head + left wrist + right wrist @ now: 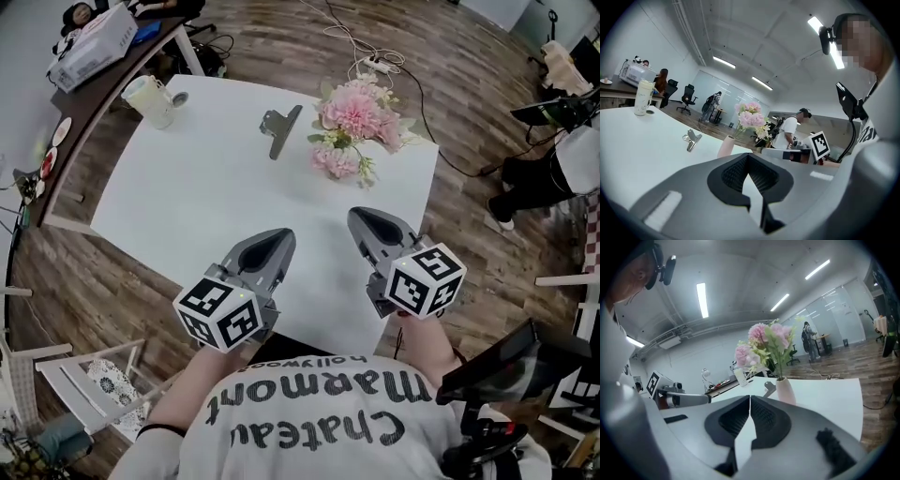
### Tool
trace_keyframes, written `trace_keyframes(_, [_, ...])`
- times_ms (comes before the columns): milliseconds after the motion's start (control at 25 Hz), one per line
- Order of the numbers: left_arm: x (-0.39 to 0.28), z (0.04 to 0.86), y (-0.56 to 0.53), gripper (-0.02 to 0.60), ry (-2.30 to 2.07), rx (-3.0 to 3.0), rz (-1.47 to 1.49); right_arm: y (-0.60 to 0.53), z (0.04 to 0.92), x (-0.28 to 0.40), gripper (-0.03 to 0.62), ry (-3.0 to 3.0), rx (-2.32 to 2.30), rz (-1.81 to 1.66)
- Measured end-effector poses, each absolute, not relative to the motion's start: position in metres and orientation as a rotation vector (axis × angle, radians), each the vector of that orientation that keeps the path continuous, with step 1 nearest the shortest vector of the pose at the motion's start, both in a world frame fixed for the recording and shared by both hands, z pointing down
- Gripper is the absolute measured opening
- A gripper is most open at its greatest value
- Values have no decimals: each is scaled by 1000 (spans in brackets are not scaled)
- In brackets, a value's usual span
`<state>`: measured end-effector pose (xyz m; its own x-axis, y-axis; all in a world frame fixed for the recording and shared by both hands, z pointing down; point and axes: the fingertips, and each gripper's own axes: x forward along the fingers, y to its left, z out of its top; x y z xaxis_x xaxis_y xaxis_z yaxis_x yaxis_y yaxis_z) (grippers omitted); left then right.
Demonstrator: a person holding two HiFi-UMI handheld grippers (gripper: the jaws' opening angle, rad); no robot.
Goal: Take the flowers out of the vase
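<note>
Nearest, a grey printed shirt. Just beyond, over the near edge of the white bench: the left claw, pinched shut on nothing; right of it the right claw, likewise closed and empty.

Far across, left to right: a pale mug, a metal clip, then pink flowers upright in a slim pink vase, well apart from both claws.

Probably only the approach so far. Spread both claws before arriving, brace the vase body with one, pinch the stems just above the rim with the other, and draw straight up to keep the vase standing.
</note>
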<state>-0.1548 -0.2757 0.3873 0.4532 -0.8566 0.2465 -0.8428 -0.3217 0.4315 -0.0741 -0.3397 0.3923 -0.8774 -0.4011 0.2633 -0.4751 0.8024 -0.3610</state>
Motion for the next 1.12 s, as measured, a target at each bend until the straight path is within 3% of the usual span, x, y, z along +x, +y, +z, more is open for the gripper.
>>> trace_keyframes(480, [-146, 387, -334, 3, -1279, 2309, 12, -386, 398, -60, 15, -2774, 887, 587])
trace_keyframes(840, [-184, 380, -358, 2, -1161, 2392, 54, -401, 392, -68, 16, -2756, 1169, 587])
trace_keyframes(880, [-190, 380, -358, 3, -1157, 2396, 57, -402, 394, -71, 27, -2745, 1184, 580])
trace_keyframes(960, [-201, 381, -358, 2, -1147, 2402, 67, -405, 400, -77, 117, -2709, 1219, 560])
trace_keyframes(1120, [-222, 388, -357, 2, -1130, 2397, 103, -413, 406, -86, 137, -2661, 1293, 488])
